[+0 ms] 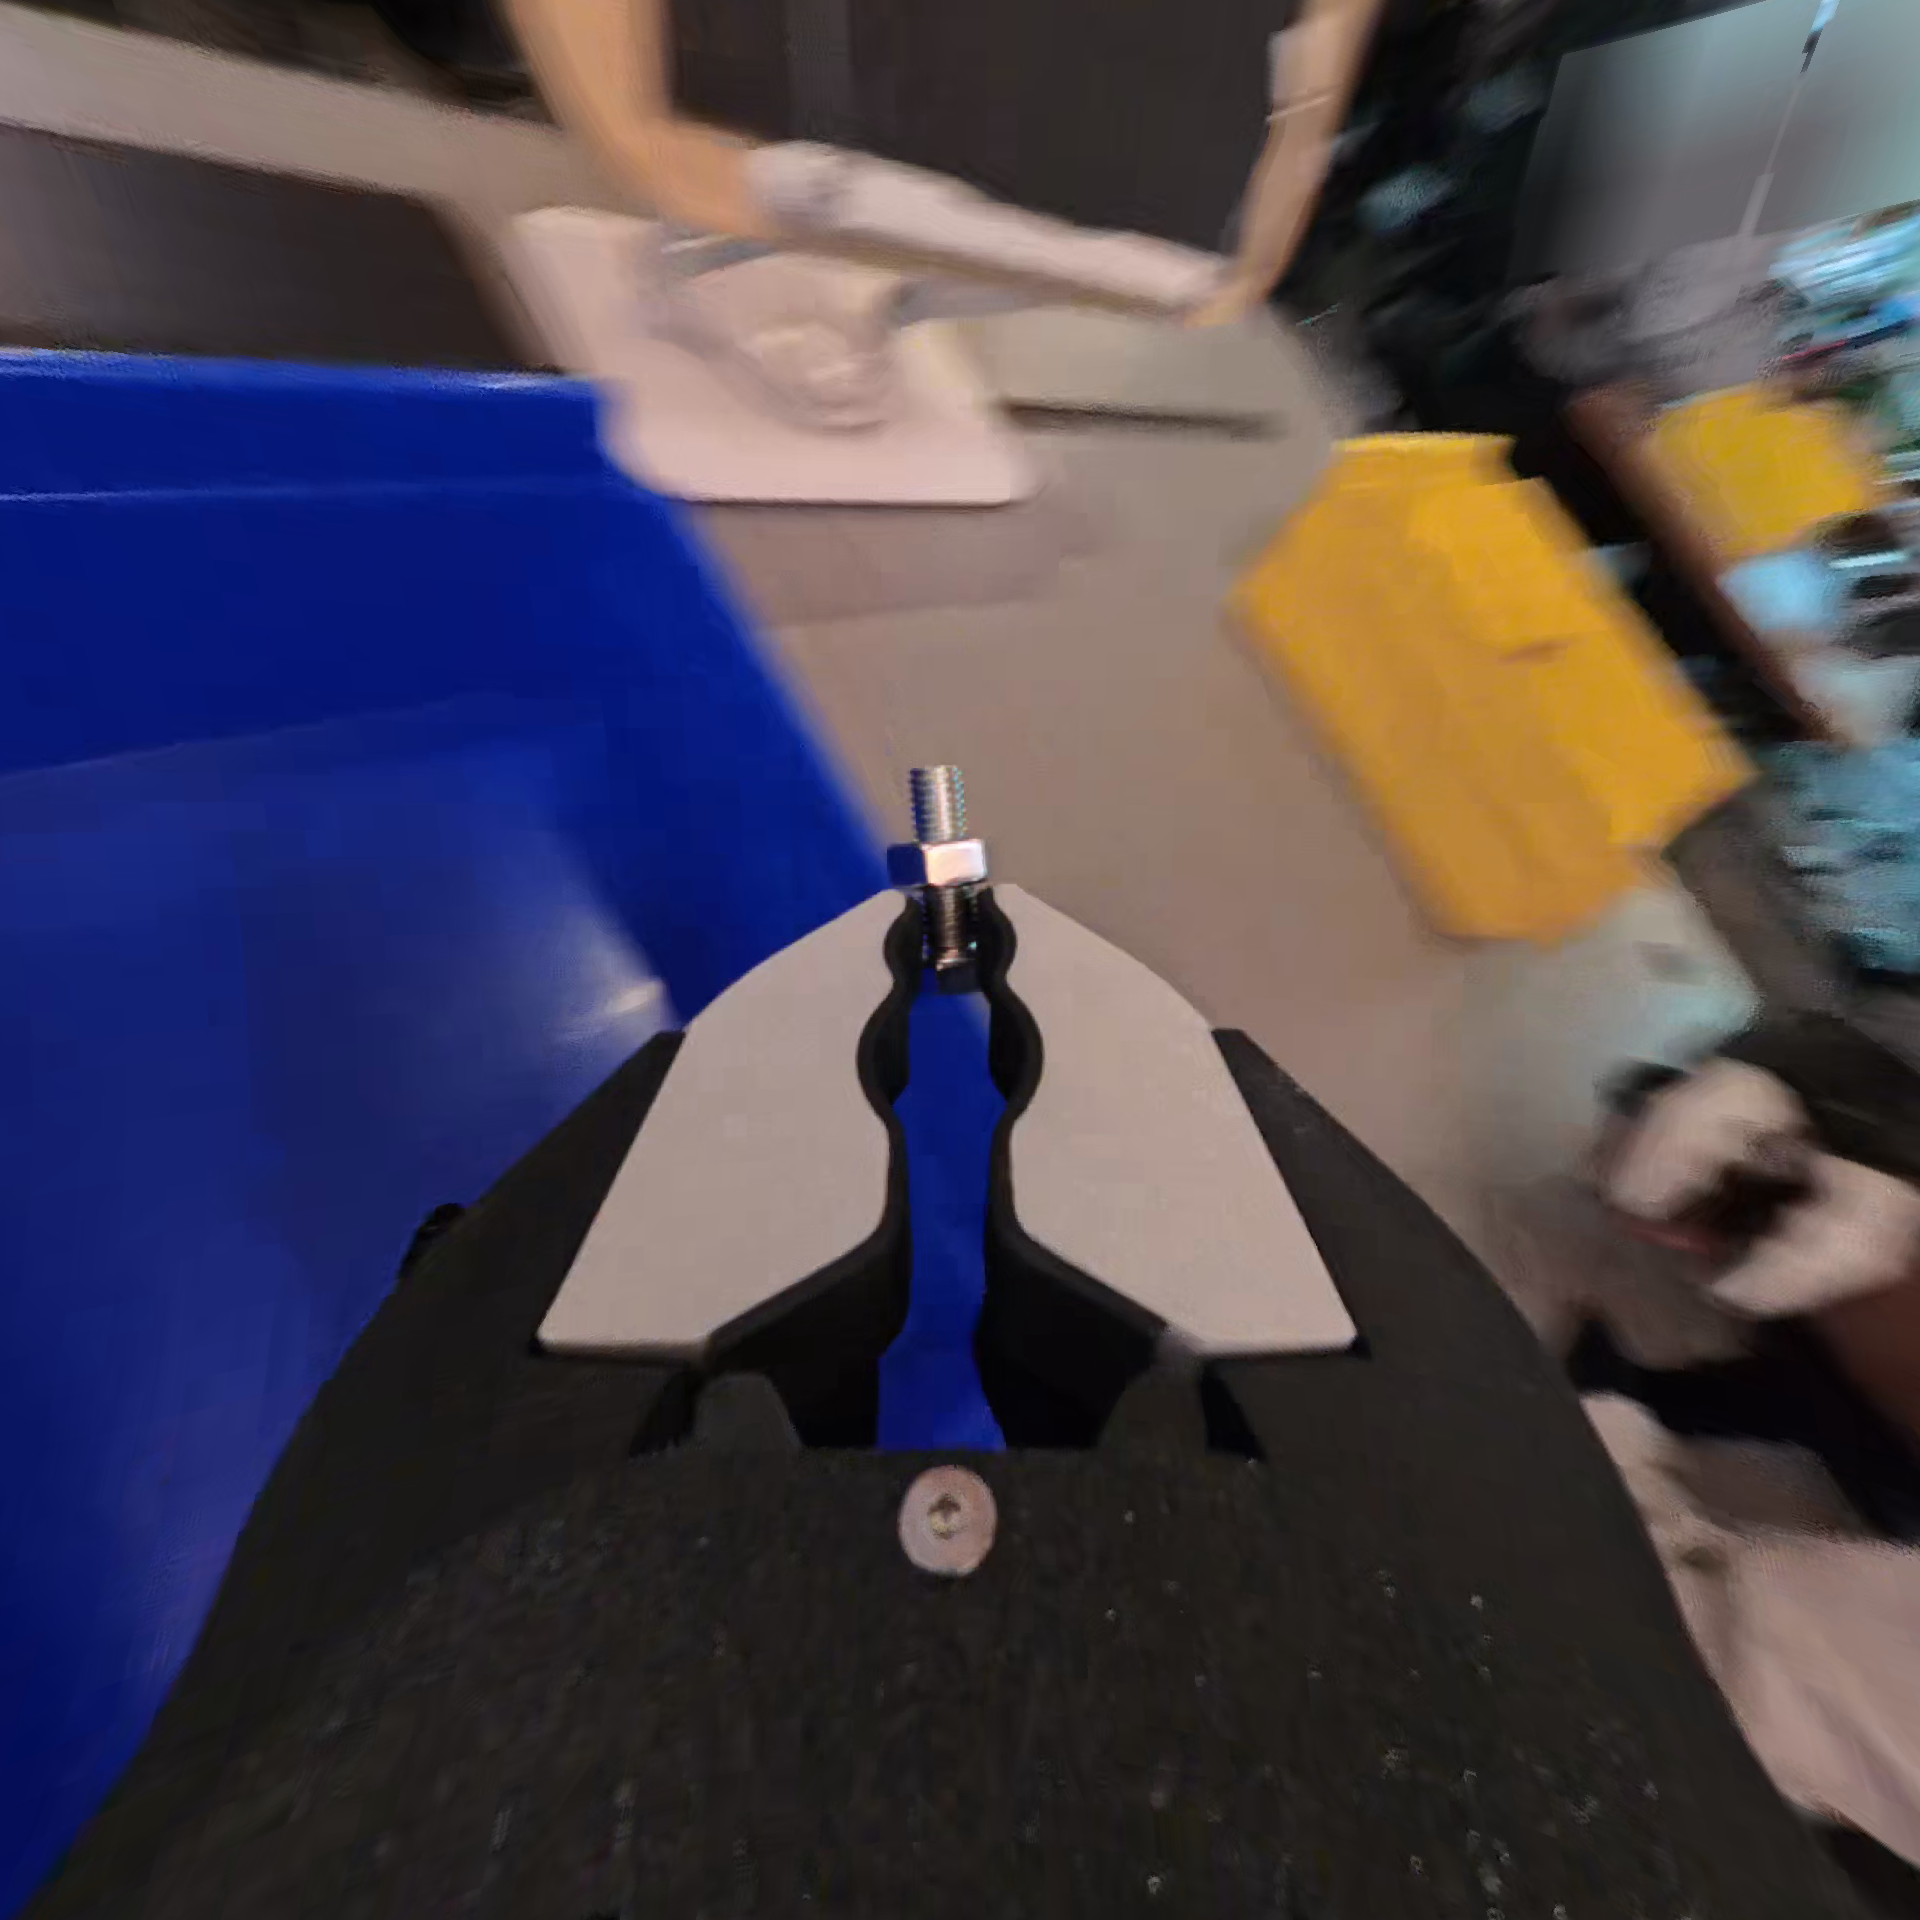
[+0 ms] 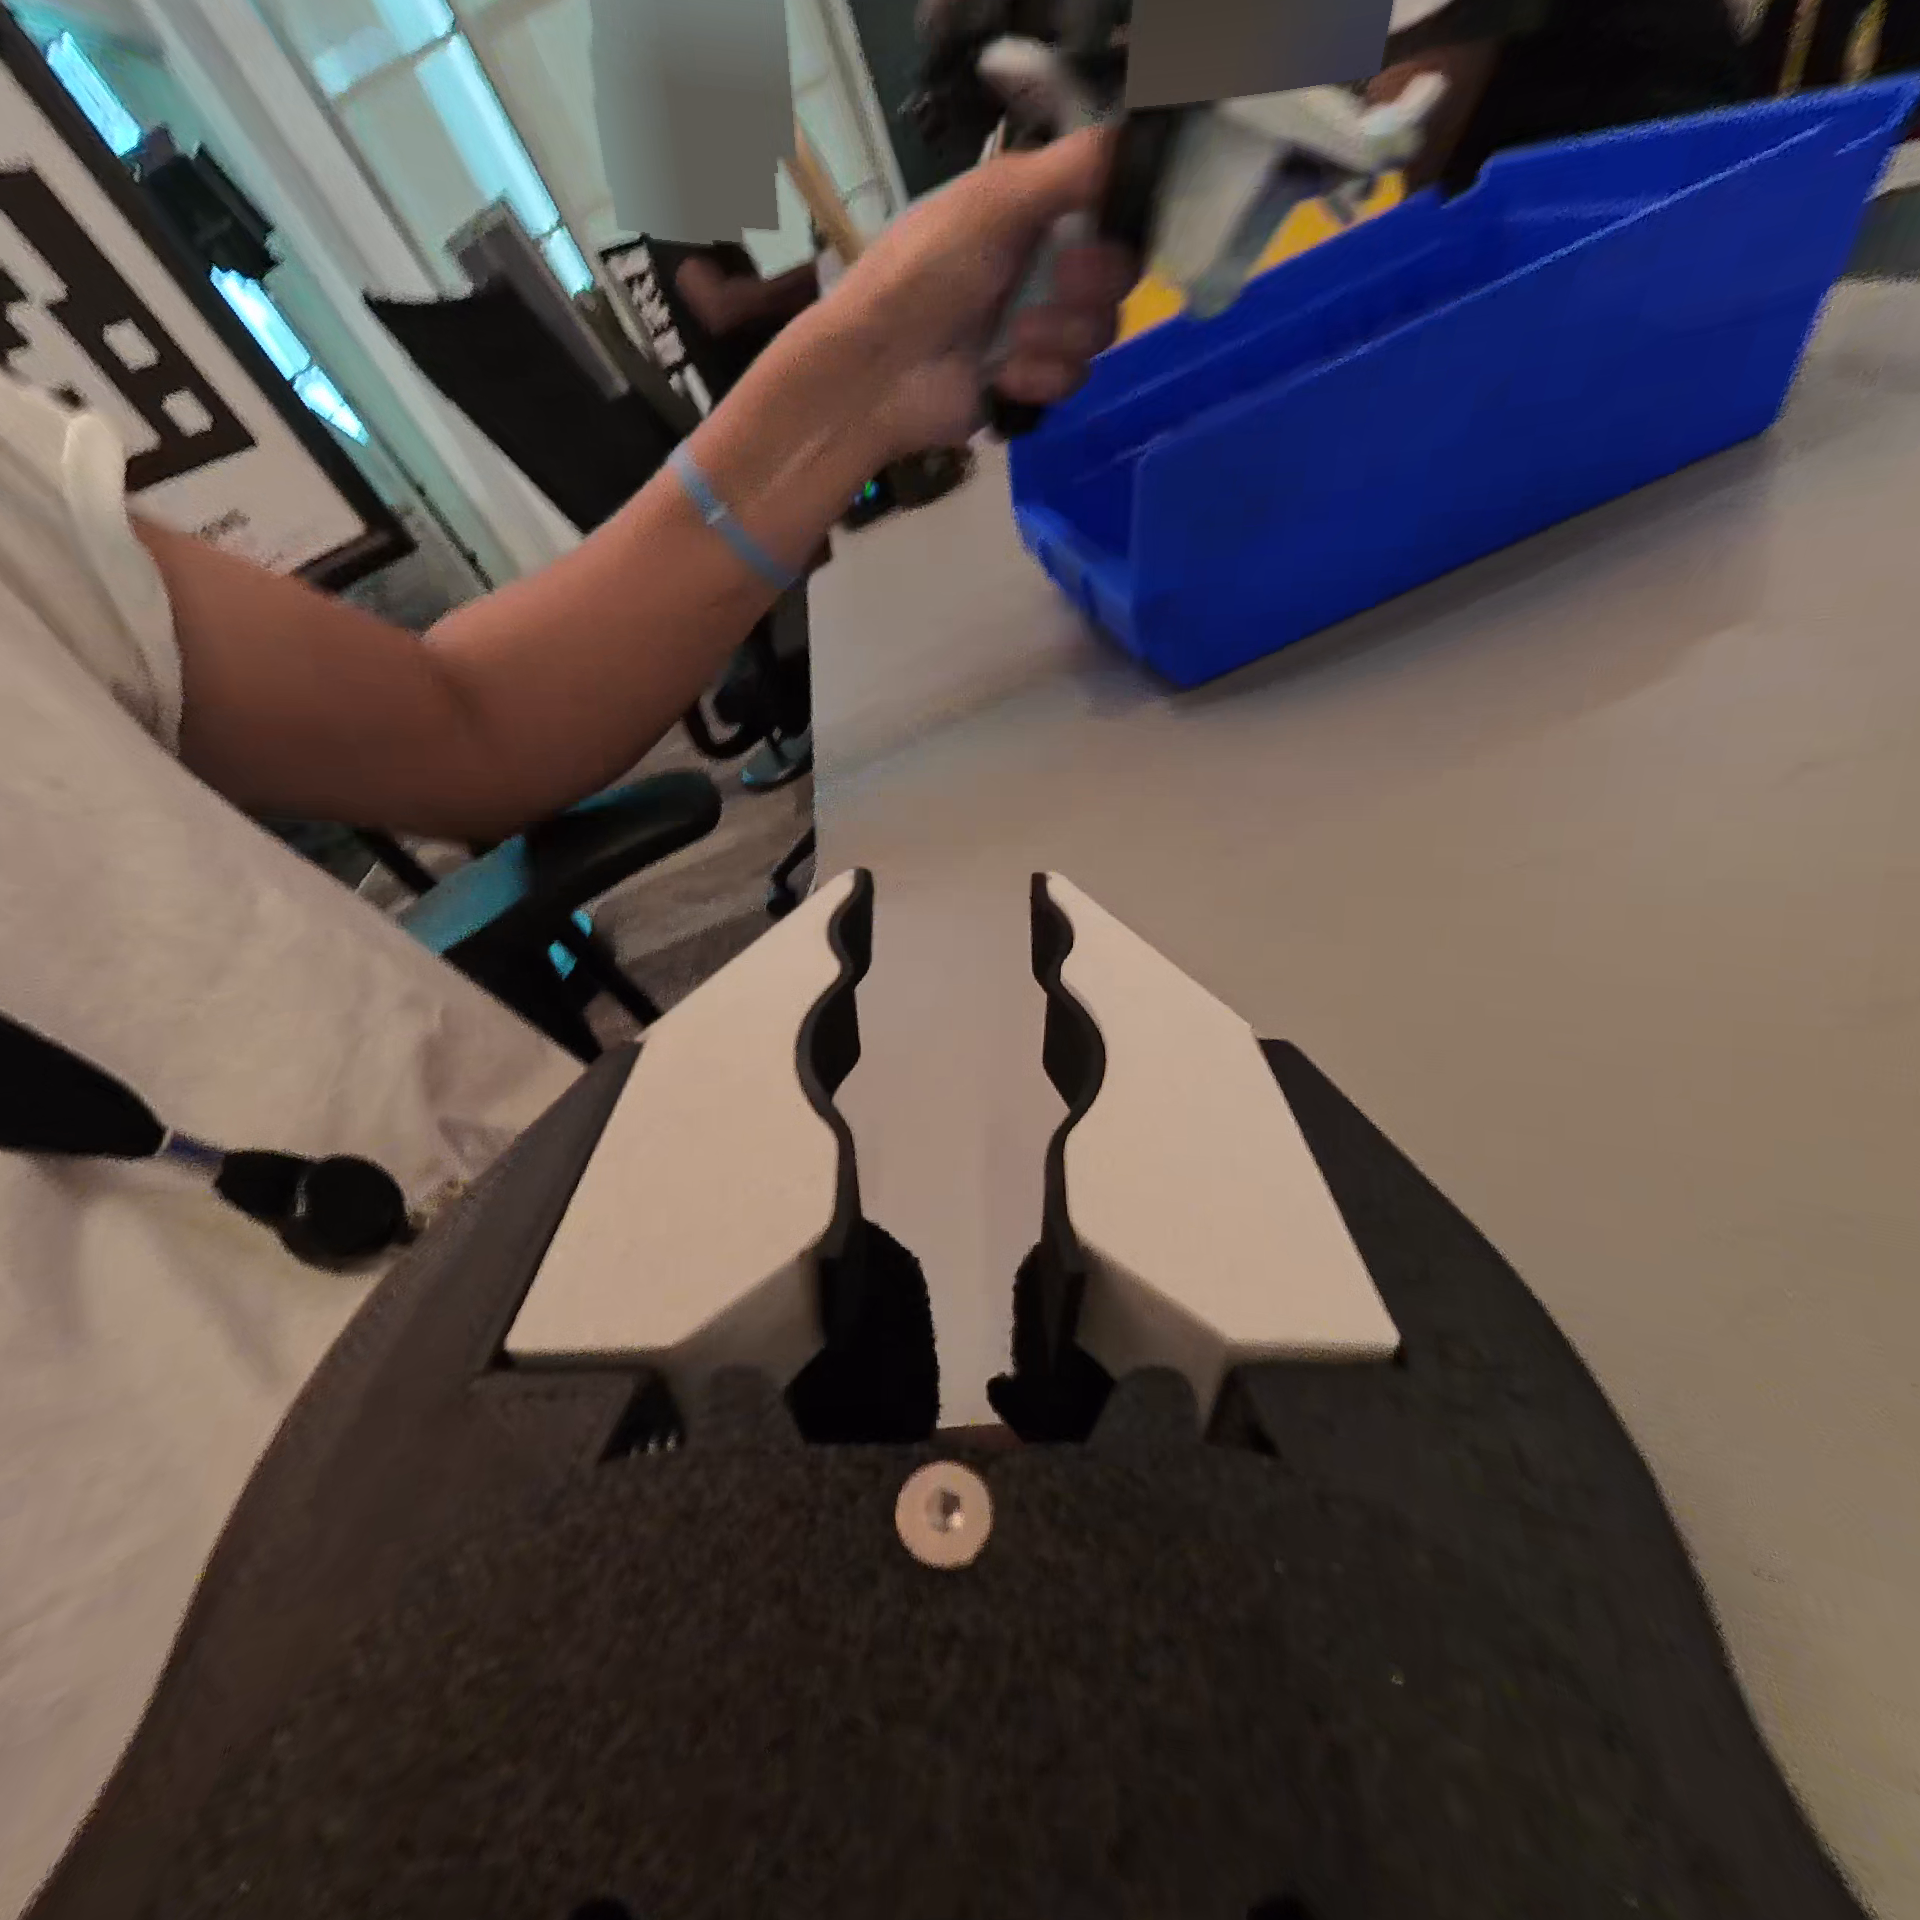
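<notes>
My left gripper (image 1: 948, 914) is shut on a silver bolt (image 1: 938, 821) with a hex nut (image 1: 940, 862) threaded on it. The pads clamp the bolt's lower shank, and the threaded end sticks out past the fingertips. It hangs beside the edge of a blue bin (image 1: 312, 727). My right gripper (image 2: 948, 894) is open and empty, low over the grey table (image 2: 1455, 935) near its left edge. The blue bin (image 2: 1455, 416) lies farther off in the right wrist view, where a person's hand (image 2: 935, 312) holds the left gripper's handle above it.
A yellow bin (image 1: 1475, 675) stands to the right on the table. A white device (image 1: 831, 353), blurred, with a person's arms on it, lies beyond. A person in a white shirt (image 2: 156, 1039) and a chair (image 2: 582, 862) are left of the table edge. The tips of one gripper are about 30 centimetres away from the tips of the other.
</notes>
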Demonstrator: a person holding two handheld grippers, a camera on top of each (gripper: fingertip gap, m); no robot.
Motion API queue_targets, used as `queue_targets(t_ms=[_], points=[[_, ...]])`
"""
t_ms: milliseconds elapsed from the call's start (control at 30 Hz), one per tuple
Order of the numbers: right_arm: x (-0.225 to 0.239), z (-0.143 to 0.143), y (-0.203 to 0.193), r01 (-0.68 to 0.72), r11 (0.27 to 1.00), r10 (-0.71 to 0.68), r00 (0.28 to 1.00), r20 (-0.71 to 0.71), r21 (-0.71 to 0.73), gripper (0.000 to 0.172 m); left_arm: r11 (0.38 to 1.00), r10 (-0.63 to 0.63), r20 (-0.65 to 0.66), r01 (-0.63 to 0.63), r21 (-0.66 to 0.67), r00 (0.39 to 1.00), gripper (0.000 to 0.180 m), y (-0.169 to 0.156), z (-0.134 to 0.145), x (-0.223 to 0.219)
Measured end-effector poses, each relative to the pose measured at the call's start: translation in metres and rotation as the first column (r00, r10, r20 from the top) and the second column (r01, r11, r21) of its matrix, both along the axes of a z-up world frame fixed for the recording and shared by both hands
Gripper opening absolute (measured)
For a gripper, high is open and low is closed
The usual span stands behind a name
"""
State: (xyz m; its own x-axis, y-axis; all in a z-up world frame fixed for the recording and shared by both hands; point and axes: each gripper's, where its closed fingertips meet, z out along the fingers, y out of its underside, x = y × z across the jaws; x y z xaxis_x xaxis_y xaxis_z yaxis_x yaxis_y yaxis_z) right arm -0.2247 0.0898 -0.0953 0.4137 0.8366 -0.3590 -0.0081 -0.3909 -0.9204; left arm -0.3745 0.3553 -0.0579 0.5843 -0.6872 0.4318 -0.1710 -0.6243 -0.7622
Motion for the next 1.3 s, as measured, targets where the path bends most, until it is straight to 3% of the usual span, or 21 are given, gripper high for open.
queue_targets(t_ms=[33, 133, 200, 367, 533, 800, 1067, 1300], points=[[0.003, 0.005, 0.005, 0.029, 1.0, -0.029, 0.999, -0.024, 0.005, 0.03, 0.997, -0.075, 0.109, 0.076, 0.002, 0.991, 0.009, -0.029, 0.02, 0.015], [0.008, 0.019, 0.018, 0.081, 0.997, -0.079, 0.994, -0.071, 0.02, 0.031, 0.94, -0.334, 0.407, 0.331, 0.081, 0.85, 0.009, -0.129, 0.062, 0.059], [0.005, 0.031, 0.022, 0.081, 0.996, -0.077, 0.989, -0.124, 0.029, 0.038, 0.905, -0.414, 0.474, 0.408, 0.121, 0.777, 0.009, -0.175, 0.06, 0.081], [-0.013, 0.055, 0.013, 0.008, 0.999, -0.021, 0.931, -0.364, -0.036, 0.06, 0.882, -0.45, 0.559, 0.443, 0.158, 0.696, 0.009, -0.221, 0.03, 0.113], [-0.024, 0.062, 0.007, 0.019, 1.0, -0.023, 0.909, -0.416, -0.015, 0.069, 0.858, -0.504, 0.486, 0.482, 0.18, 0.715, 0.009, -0.24, 0.009, 0.129], [-0.043, 0.064, 0.007, -0.005, 1.0, 0.002, 0.911, -0.413, -0.006, 0.082, 0.832, -0.547, 0.437, 0.523, 0.186, 0.714, 0.009, -0.257, 0.0, 0.148], [-0.023, 0.064, 0.012, 0.069, 0.997, -0.054, 0.909, -0.413, 0.022, 0.082, 0.872, -0.483, 0.469, 0.457, 0.177, 0.739, 0.009, -0.235, 0.002, 0.132], [-0.052, 0.06, 0.018, -0.01, 1.0, 0.007, 0.925, -0.38, -0.006, 0.09, 0.828, -0.55, 0.439, 0.533, 0.176, 0.71, 0.009, -0.25, -0.005, 0.147]])
